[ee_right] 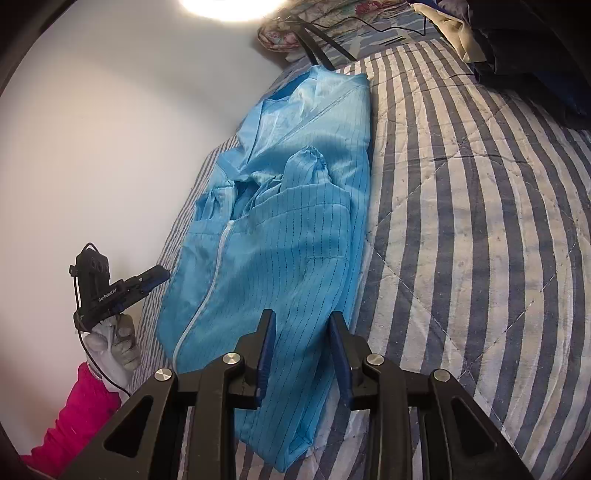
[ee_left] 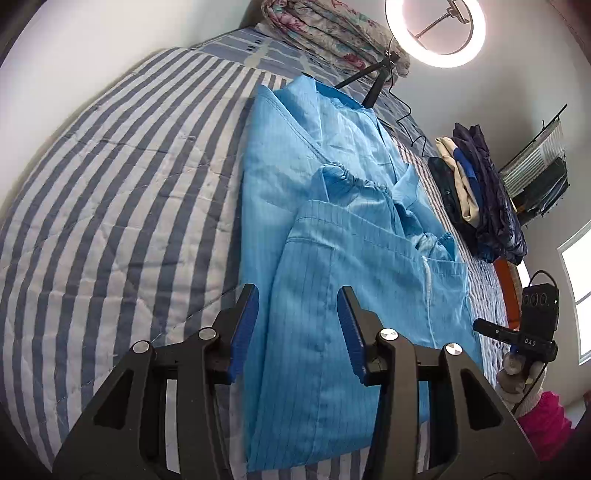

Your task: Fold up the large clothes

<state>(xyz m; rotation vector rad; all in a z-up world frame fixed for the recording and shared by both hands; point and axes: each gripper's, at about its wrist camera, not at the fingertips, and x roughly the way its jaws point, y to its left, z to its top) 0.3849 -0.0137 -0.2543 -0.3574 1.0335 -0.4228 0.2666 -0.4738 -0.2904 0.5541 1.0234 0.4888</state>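
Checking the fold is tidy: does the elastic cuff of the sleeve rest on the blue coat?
Touching. In the right wrist view the sleeve cuff lies flat on the blue coat, no gap showing.

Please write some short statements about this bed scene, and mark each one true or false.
1. The light blue pinstriped zip-front garment lies on a blue-and-white striped quilt. True.
2. The garment's sleeves are spread out flat to both sides. False: they are folded in over its front.
3. A lit ring light stands near the head of the bed. True.
4. The left gripper has its jaws fully shut. False: the jaws stand apart.
5. The hand holding the left gripper is bare. False: it wears a pale glove.
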